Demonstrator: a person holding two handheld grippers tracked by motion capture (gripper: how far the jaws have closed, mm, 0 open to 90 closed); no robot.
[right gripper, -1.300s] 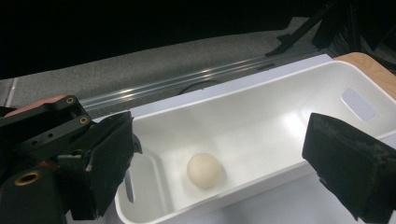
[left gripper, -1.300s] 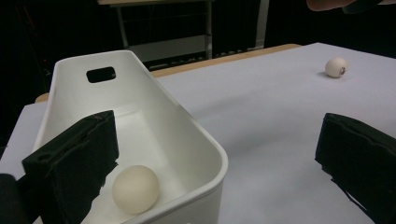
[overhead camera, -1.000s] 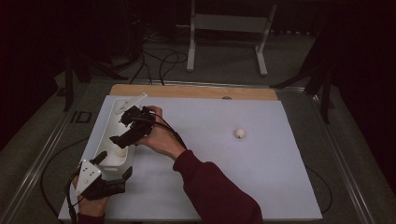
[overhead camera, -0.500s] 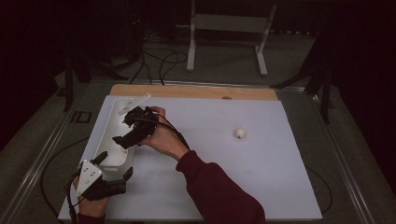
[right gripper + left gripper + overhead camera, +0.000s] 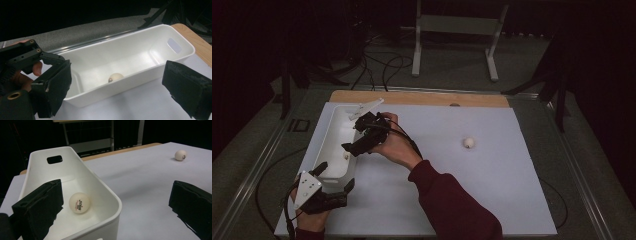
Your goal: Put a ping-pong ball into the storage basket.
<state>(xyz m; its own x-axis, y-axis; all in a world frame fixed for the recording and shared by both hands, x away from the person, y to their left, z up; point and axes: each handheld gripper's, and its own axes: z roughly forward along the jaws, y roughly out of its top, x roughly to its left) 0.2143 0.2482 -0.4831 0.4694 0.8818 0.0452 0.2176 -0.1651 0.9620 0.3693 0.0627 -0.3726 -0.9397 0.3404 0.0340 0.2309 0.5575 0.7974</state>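
Hovering over the bin's (image 5: 331,131) right wall, the right gripper (image 5: 362,140) is pointing down and leftward into it, jaws standing wide apart and holding nothing. The bin is lying along the left edge of the white mat (image 5: 512,190), its long axis running away from the person, a handle slot (image 5: 174,45) in its far end. One ball (image 5: 115,77) is sitting on the bin floor toward the near end, just under the right gripper's line of sight; in the left gripper view the same ball is resting just inside the near corner. A second ball (image 5: 469,143) is lying loose on the mat, well apart from the bin, off to the right. That loose ball is likely the next target, and the right hand (image 5: 397,147) is the nearer one; it is lying behind and to the right of that gripper's jaws, so the wrist would need swinging round. The left gripper (image 5: 319,192) is resting low at the bin's near end, its jaws open wide and straddling the bin's near right corner without gripping it.
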